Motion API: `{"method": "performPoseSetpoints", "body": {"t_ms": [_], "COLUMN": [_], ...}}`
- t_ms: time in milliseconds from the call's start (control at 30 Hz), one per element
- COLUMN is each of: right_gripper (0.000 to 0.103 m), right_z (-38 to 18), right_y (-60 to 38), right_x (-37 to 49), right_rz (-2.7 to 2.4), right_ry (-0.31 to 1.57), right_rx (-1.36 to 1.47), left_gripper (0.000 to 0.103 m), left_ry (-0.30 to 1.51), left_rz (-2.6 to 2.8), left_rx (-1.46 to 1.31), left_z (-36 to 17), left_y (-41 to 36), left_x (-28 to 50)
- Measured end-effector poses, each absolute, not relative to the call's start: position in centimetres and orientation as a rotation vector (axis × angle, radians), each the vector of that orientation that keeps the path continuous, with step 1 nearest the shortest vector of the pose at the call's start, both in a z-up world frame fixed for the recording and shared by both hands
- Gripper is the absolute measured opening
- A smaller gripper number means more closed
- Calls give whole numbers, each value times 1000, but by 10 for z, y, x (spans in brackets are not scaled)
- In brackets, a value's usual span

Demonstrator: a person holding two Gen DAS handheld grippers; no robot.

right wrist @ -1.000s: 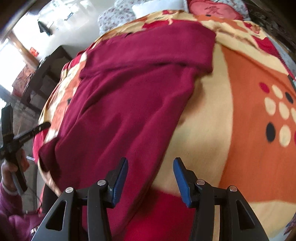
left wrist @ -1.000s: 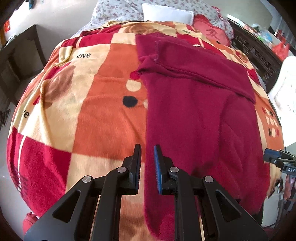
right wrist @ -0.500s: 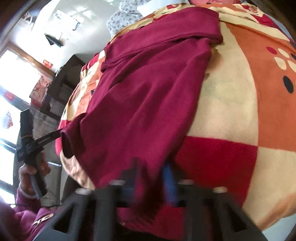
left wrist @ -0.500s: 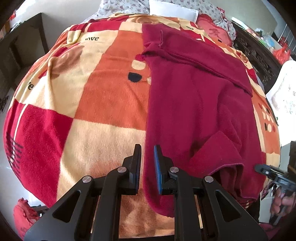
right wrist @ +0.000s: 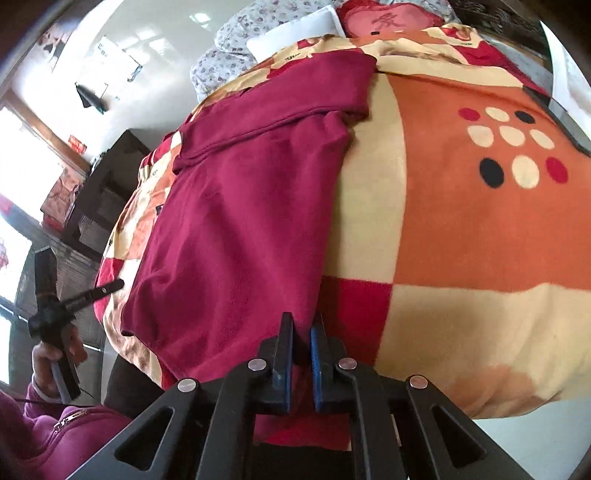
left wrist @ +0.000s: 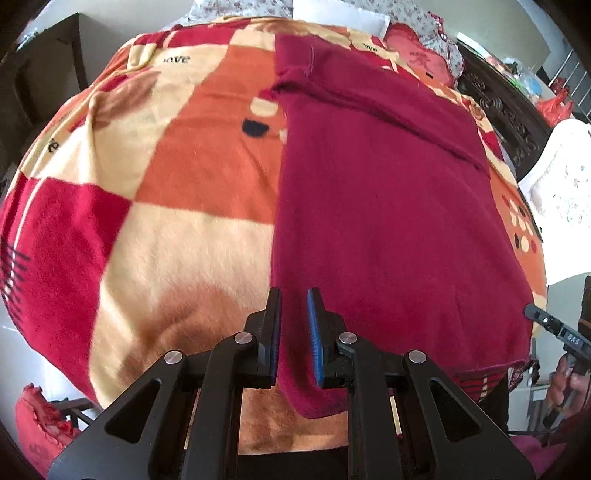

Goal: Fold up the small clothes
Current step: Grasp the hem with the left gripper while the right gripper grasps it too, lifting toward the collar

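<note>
A dark red sweater [left wrist: 388, 206] lies lengthwise on the checked blanket [left wrist: 166, 221] of a bed, its top part folded across at the far end. My left gripper [left wrist: 293, 295] is shut on the sweater's near left hem corner, and red cloth shows between the pads. In the right wrist view the sweater [right wrist: 240, 221] runs down the left half of the blanket [right wrist: 461, 221]. My right gripper [right wrist: 303, 325] is shut on its near right hem corner. Each gripper also shows at the edge of the other's view: the right gripper [left wrist: 554, 328] and the left gripper [right wrist: 74, 295], held in a hand [right wrist: 55, 354].
A white pillow [left wrist: 343, 14] and a red cushion [left wrist: 417, 48] lie at the head of the bed. Dark wooden furniture [left wrist: 37, 74] stands to the left, and a dark carved piece [left wrist: 509, 107] to the right. The person's magenta sleeve [right wrist: 55, 435] is at the near edge.
The right gripper has closed on the sweater's near right corner. That corner was rumpled and lifted half a second ago; the hem now lies drawn out flat between both grippers.
</note>
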State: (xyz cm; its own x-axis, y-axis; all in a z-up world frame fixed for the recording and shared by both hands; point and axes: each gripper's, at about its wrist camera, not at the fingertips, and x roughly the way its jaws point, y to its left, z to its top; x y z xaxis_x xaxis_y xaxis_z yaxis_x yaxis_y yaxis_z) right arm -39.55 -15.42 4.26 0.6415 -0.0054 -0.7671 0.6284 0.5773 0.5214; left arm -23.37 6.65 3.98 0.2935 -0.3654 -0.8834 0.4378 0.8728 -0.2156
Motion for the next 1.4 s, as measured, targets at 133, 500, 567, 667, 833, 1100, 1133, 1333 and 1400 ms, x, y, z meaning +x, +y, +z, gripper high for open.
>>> {"method": "performPoseSetpoints", "body": {"t_ms": [133,500,567,667,833,1100,1133,1333,1400], "right_gripper": [37,43,43,43,13,8,8,8,8], "right_z": [40,27,25,26,28,61,66,92,104], "right_y": [-152,-136,-139,-139,-139,-167,-176,-232,-251], "right_x": [-411,-405,-406,-405,-405,-404,-403,-386,-373], "right_rz": [-392,-276,-264,-250,-231,-116,-110,-121,-134], "right_ry": [792,770,758,764,749,551,515,340,308], "right_rx": [949,997,1014,999,984,1057,1068,1084,1045], "left_gripper": [13,48,49,49,31,7,7,7,7], "left_ry": [1187,1278,1278,1271,1267,1256,1233,1096,1051], "left_rz": [-532,-589,-590,-601,-616,-702,-705,-727,-736], "left_rx": [49,-37,-25,4,61,-57,-85,-200,-202], "left_z": [30,14,14,15,14,46,55,100,113], "left_y": [74,78,76,69,58,62,64,56,41], "left_x": [-236,-242,-242,-242,-245,-223,-217,-173,-154]}}
